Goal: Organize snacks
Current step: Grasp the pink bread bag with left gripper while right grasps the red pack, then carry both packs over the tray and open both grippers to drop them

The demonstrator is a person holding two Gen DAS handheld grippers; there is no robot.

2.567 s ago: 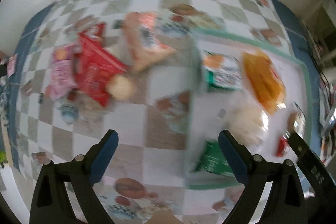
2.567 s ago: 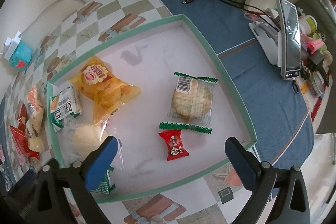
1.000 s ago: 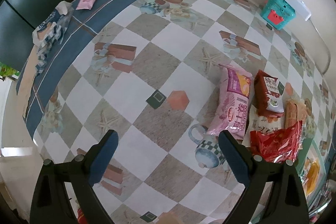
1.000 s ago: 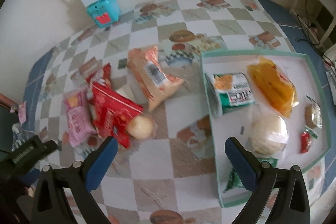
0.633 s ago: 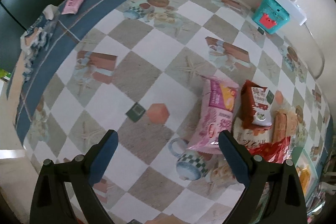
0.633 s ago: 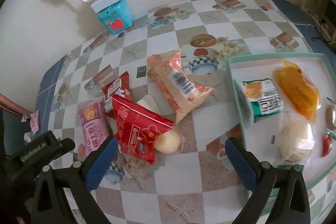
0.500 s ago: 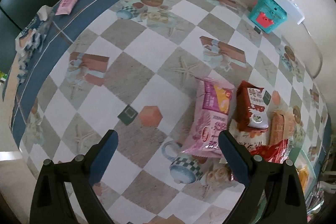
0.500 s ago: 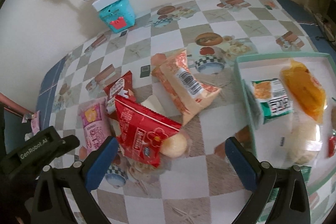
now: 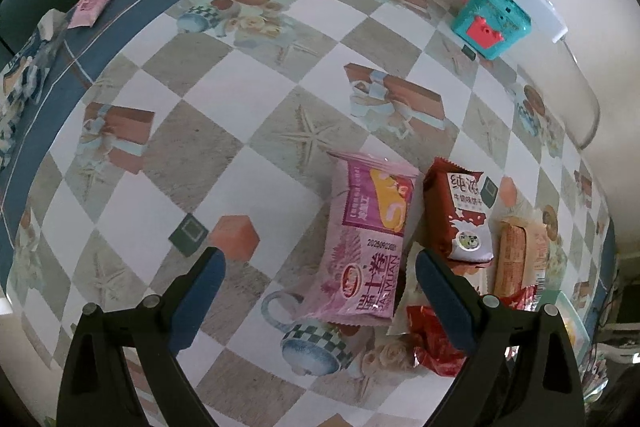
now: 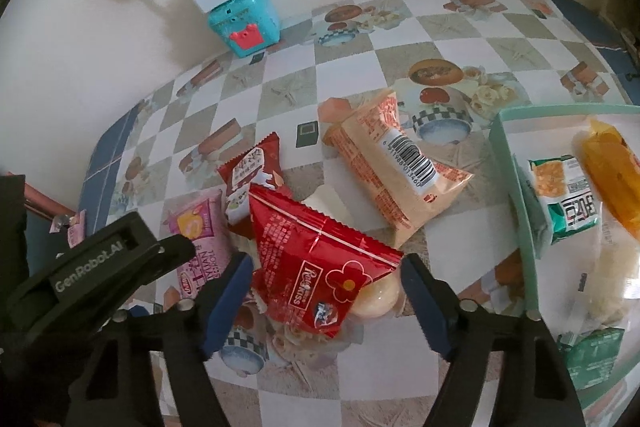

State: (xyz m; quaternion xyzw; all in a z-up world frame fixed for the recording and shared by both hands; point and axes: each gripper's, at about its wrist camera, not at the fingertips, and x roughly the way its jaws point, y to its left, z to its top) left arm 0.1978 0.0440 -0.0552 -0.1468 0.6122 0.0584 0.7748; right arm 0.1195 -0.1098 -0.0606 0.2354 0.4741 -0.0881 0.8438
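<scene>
A pile of snacks lies on the checked tablecloth. My left gripper is open, its jaws either side of the pink packet. Beside the packet lie a dark red packet and an orange wafer pack. My right gripper is open around the bright red bag, just above it. A round pale bun lies under that bag. A peach packet with a barcode lies behind. The left gripper body shows at the left of the right wrist view.
A green-rimmed white tray at the right holds a green-white packet, an orange bag, a pale bun and a green packet. A teal box with a power strip stands against the wall. A small pink packet lies at the table's far left edge.
Both grippers have swung from the tray over to the loose pile and come lower and closer. The left now frames the pink packet, the right the red bag. Both stay open.
</scene>
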